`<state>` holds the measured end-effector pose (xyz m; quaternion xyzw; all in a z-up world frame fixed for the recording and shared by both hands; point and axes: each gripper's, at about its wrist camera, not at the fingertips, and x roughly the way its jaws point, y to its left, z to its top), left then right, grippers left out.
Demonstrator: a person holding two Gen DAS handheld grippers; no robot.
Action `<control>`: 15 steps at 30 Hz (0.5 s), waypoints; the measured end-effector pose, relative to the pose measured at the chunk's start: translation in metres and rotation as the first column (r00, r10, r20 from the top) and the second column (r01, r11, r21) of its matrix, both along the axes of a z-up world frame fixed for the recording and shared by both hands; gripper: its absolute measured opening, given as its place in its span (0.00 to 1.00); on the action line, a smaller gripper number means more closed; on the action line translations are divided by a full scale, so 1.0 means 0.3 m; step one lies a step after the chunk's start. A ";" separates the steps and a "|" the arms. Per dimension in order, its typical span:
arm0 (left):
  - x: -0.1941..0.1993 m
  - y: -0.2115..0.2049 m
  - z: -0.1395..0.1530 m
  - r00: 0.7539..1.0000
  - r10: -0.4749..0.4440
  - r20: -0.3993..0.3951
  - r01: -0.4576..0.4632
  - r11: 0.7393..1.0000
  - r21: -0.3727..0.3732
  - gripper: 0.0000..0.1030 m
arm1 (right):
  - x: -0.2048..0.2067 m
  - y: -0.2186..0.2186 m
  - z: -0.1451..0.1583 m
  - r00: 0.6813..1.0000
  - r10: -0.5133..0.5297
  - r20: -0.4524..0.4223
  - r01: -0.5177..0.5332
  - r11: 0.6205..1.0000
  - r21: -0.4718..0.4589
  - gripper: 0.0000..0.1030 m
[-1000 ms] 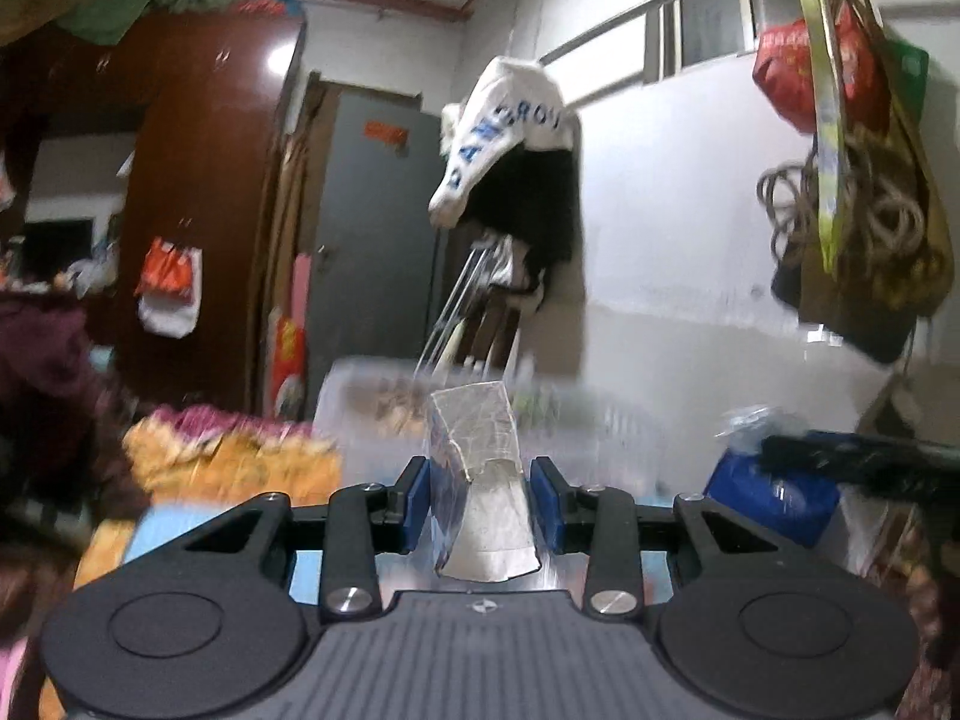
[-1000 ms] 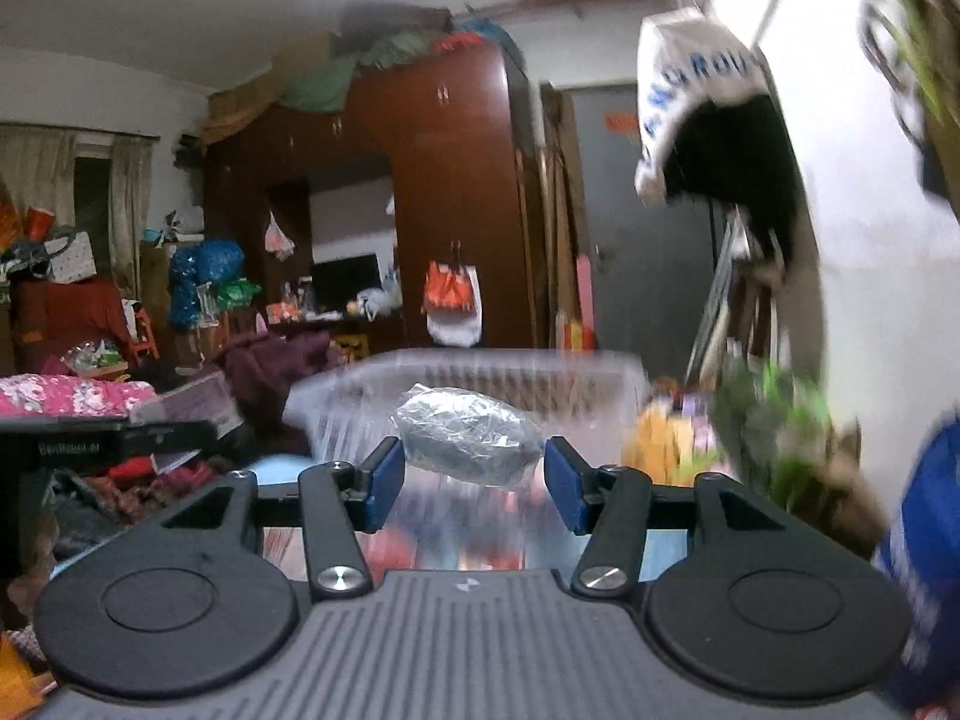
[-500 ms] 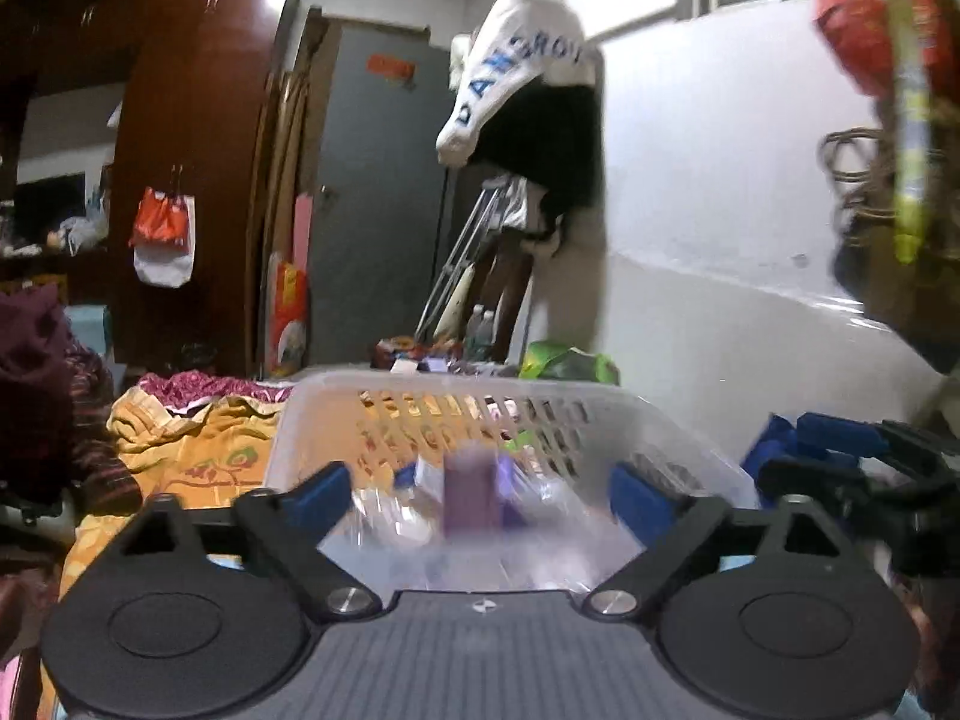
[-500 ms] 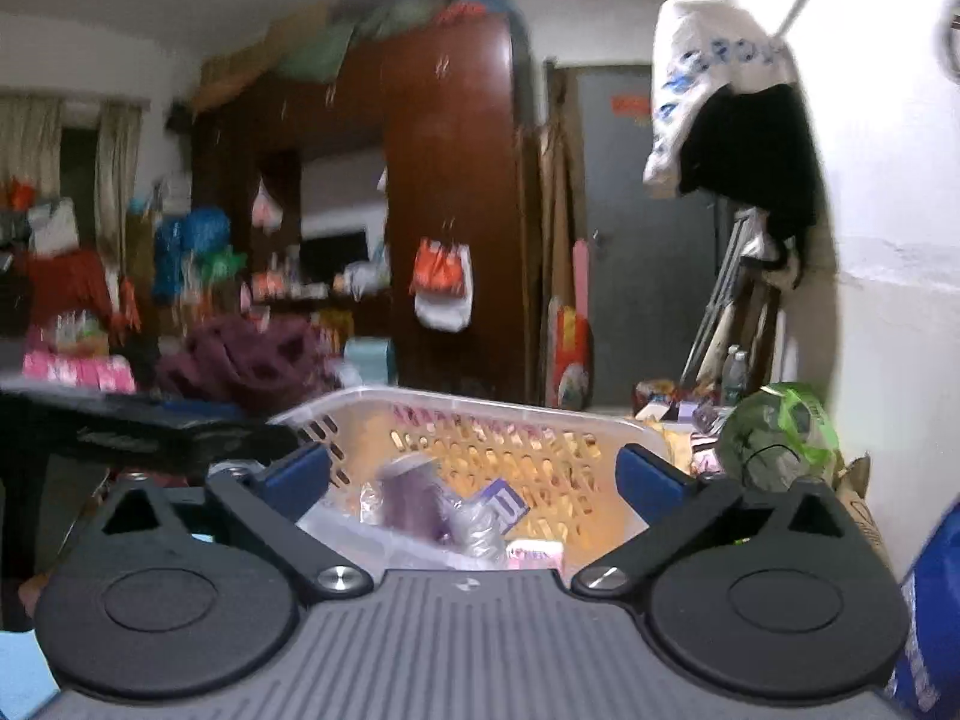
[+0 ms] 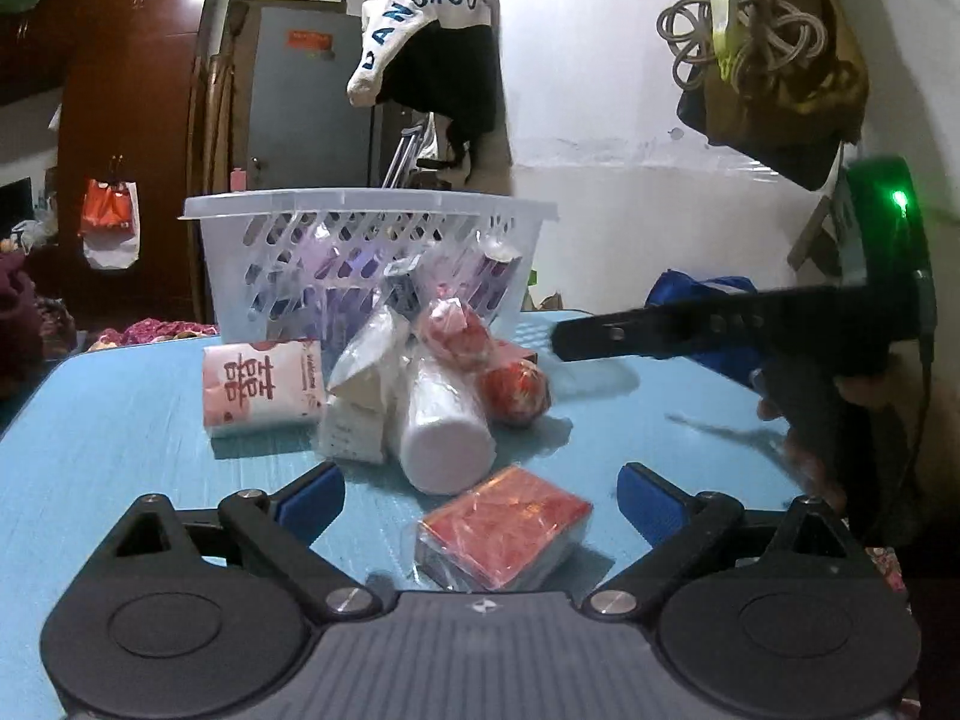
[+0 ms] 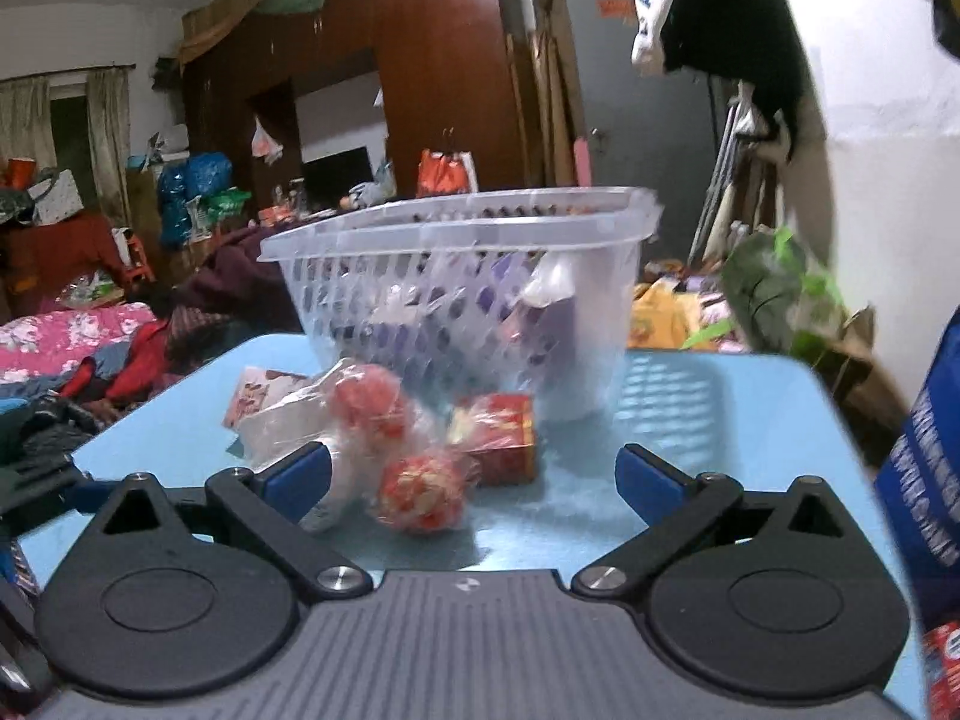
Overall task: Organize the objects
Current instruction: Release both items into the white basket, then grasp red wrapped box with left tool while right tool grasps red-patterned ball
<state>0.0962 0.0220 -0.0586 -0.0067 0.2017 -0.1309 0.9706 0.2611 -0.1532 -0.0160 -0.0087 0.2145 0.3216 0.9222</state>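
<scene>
A clear perforated basket [image 5: 366, 222] [image 6: 456, 228] stands at the back of the blue table [image 5: 108, 420], with purple packets inside. In front of it lie a pink tissue pack [image 5: 264, 387], a white roll [image 5: 441, 426], two wrapped red balls [image 6: 366, 402] [image 6: 420, 495] and a small red box [image 6: 498, 438]. My left gripper [image 5: 480, 498] is open low over the table; a wrapped red box [image 5: 504, 531] lies between its fingers, untouched. My right gripper [image 6: 474, 480] is open too, with the nearer red ball just inside its left finger.
A blue bag [image 6: 924, 468] stands at the table's right edge. The right gripper's black body [image 5: 750, 324] reaches in from the right in the left wrist view. Bedding and clothes [image 6: 72, 348] pile up left of the table. A green bag [image 6: 780, 294] sits behind.
Both grippers were shut on clear-wrapped items above the basket, then opened and let them drop in. Both have since sunk in front of the basket, down to the loose items on the table.
</scene>
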 end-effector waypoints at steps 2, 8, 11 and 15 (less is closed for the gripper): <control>0.003 -0.005 -0.016 1.000 -0.019 -0.009 0.019 1.000 0.012 0.95 | 0.006 0.035 -0.009 1.000 0.023 -0.020 -0.023 0.999 -0.026 1.00; -0.030 0.015 -0.037 1.000 0.006 0.006 -0.006 1.000 0.010 0.69 | 0.028 0.099 -0.056 0.996 0.043 -0.076 -0.051 0.994 -0.096 0.88; -0.039 0.039 -0.038 0.999 0.035 0.014 -0.035 0.999 0.012 0.69 | 0.025 0.090 -0.057 0.995 0.049 -0.085 -0.056 0.995 -0.087 0.85; -0.046 0.087 -0.042 0.998 0.061 0.005 -0.061 0.998 -0.011 0.69 | 0.037 0.097 -0.064 0.991 0.070 -0.114 -0.081 0.992 -0.099 0.75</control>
